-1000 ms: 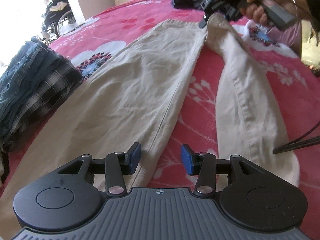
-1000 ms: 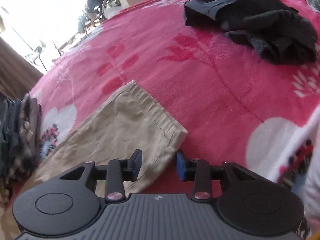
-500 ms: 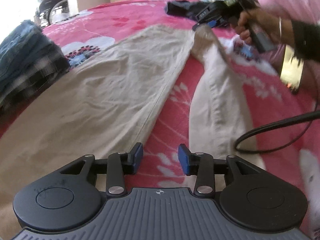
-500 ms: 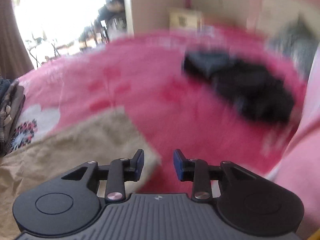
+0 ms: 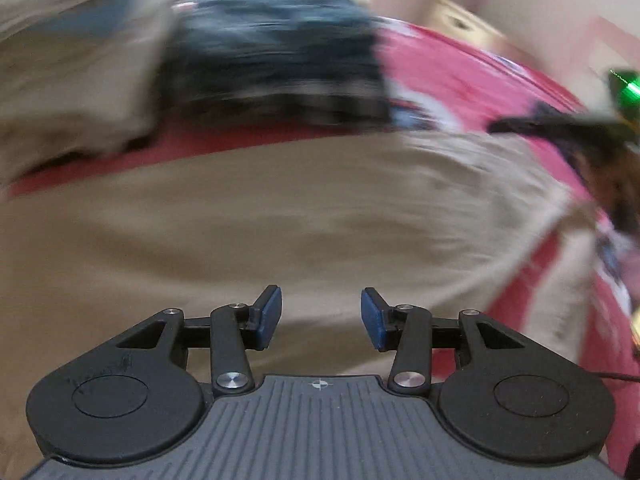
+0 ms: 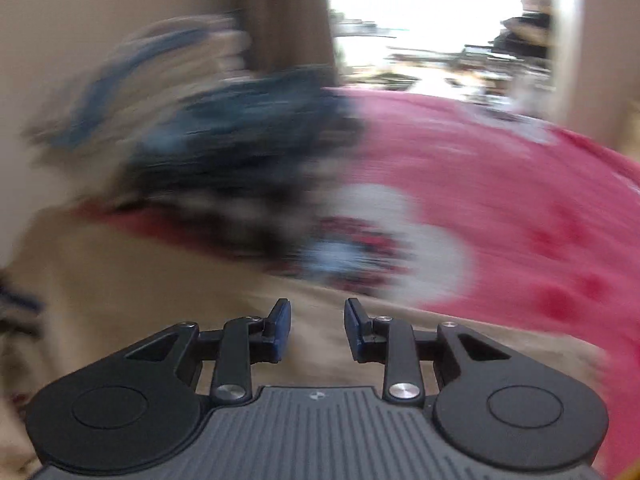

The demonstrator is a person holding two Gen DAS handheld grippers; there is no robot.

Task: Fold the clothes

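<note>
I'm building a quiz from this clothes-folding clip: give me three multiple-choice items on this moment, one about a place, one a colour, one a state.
1. Where does the dark blue clothes pile lie in the left wrist view?
A. beyond the trousers
B. between the tongs
C. under the trousers

2. What colour are the trousers?
A. black
B. beige
C. green

3. How do the left tongs stand?
A. shut on cloth
B. open, holding nothing
C. shut, holding nothing

Answers: 1 A, red blanket shows between them; 2 B, tan cloth fills the view; 3 B, a clear gap separates the blue pads.
</note>
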